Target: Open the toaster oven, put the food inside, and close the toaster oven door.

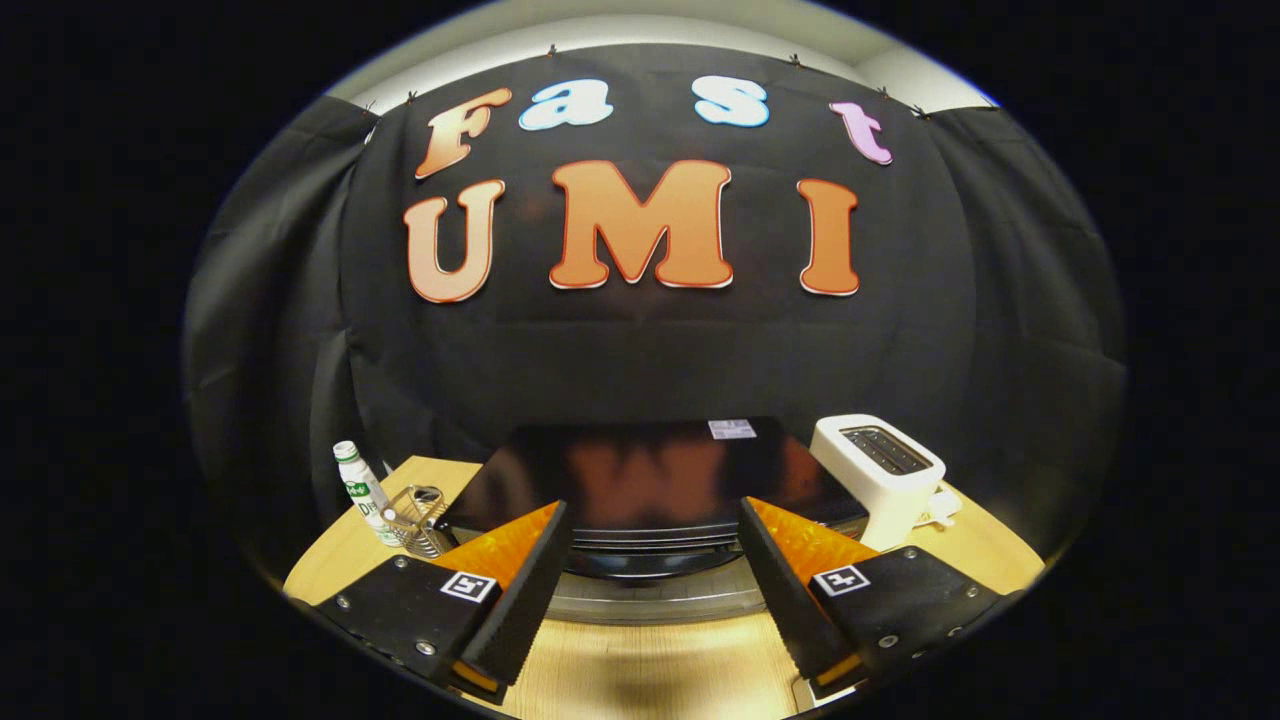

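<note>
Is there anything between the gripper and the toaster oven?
Nothing visible. The gripper is open and empty, and the toaster oven sits just ahead of its fingers. The bottle and white toaster stand off to the sides.

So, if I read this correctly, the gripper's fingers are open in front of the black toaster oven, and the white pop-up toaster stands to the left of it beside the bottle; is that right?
Not quite: the gripper view shows the white pop-up toaster on the right of the black toaster oven, while the bottle stands on the left by a wire holder. The rest holds: the gripper is open in front of the oven, holding nothing.
</note>
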